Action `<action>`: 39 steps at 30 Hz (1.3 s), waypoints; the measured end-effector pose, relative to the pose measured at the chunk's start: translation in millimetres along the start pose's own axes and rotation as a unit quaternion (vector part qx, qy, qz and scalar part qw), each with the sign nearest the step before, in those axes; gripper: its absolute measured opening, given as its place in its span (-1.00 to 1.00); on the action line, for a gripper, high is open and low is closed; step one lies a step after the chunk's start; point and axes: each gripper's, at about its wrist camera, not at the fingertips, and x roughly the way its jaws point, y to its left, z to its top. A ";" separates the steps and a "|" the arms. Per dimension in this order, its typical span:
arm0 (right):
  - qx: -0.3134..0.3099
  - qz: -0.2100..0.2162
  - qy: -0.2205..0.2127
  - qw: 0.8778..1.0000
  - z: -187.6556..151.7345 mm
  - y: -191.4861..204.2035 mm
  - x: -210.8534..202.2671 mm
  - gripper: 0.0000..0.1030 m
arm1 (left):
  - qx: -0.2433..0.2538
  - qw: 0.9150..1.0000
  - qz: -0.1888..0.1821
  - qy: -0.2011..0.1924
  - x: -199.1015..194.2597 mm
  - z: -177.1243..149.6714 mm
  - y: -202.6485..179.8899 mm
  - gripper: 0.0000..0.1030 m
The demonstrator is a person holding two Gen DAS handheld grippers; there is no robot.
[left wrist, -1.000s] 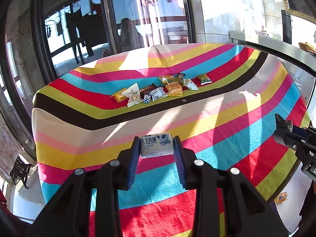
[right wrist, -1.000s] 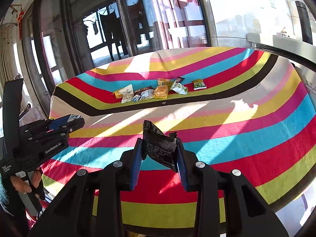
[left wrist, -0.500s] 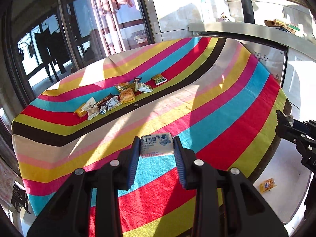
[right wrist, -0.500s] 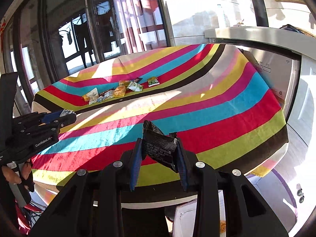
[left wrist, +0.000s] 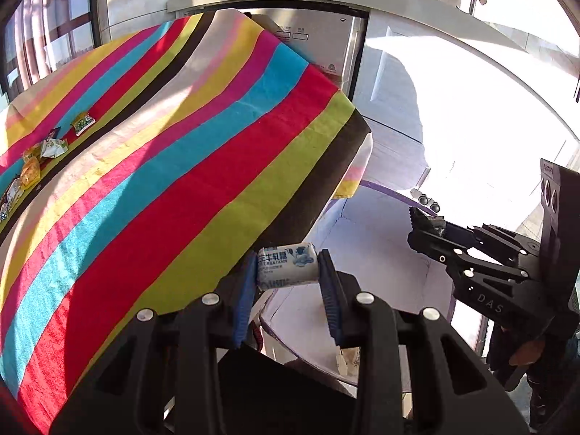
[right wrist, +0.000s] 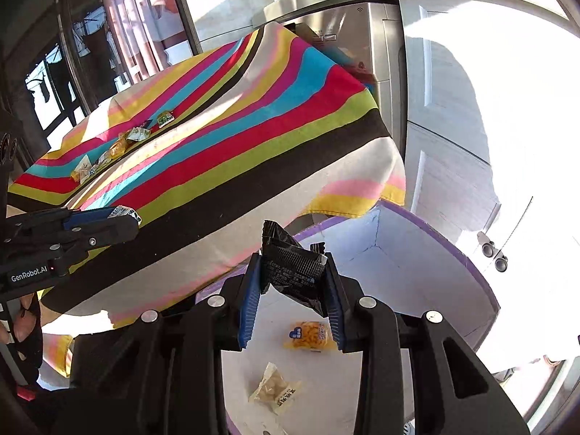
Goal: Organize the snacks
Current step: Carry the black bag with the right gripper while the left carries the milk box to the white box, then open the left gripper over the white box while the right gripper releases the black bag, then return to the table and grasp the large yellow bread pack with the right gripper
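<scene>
A: What is the tablecloth [left wrist: 152,195] made of?
B: Striped cloth with a matt, towel-like nap.

A: And the snacks?
B: The white milk candy [left wrist: 287,264] has a smooth, slightly shiny plastic wrapper. The black packet [right wrist: 291,268] is crinkled glossy foil.

A: The gripper fingers [right wrist: 377,330]?
B: Matt black plastic, with ribbed blue pads [right wrist: 249,308] and metal screws.

Black snack packet [right wrist: 291,266] in right gripper [right wrist: 293,286] above purple-rimmed box [right wrist: 427,272].
</scene>
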 end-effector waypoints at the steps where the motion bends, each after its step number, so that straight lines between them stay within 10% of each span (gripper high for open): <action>1: 0.006 -0.006 0.006 1.000 -5.8 -6.4 0.6 -0.36 | 0.007 1.000 -0.013 0.006 7.1 0.0 -8.1 -0.34; 8: 0.040 -0.042 0.035 0.998 -26.8 -38.4 1.7 -0.29 | 0.053 0.996 -0.063 0.036 37.1 -5.6 -52.3 -0.32; 10: 0.051 -0.058 0.036 0.996 -26.5 -44.5 -0.1 -0.17 | 0.053 0.994 -0.092 0.036 38.9 -6.2 -54.5 -0.06; 12: 0.073 -0.062 0.031 0.995 -24.2 -53.0 -2.9 0.06 | 0.046 0.993 -0.102 0.027 34.4 -6.8 -52.9 0.82; 16: 0.078 -0.069 0.021 0.994 -16.3 -50.5 -4.2 0.06 | 0.026 0.996 -0.080 -0.007 15.9 -2.8 -29.0 0.88; 27: -0.064 0.033 0.028 0.997 24.1 80.6 37.1 0.20 | -0.107 0.985 0.092 -0.099 -57.6 -12.0 132.5 0.95; 39: -0.197 0.147 0.035 0.969 77.3 267.9 97.0 0.44 | -0.269 0.931 0.228 -0.099 -100.4 -67.4 323.1 0.95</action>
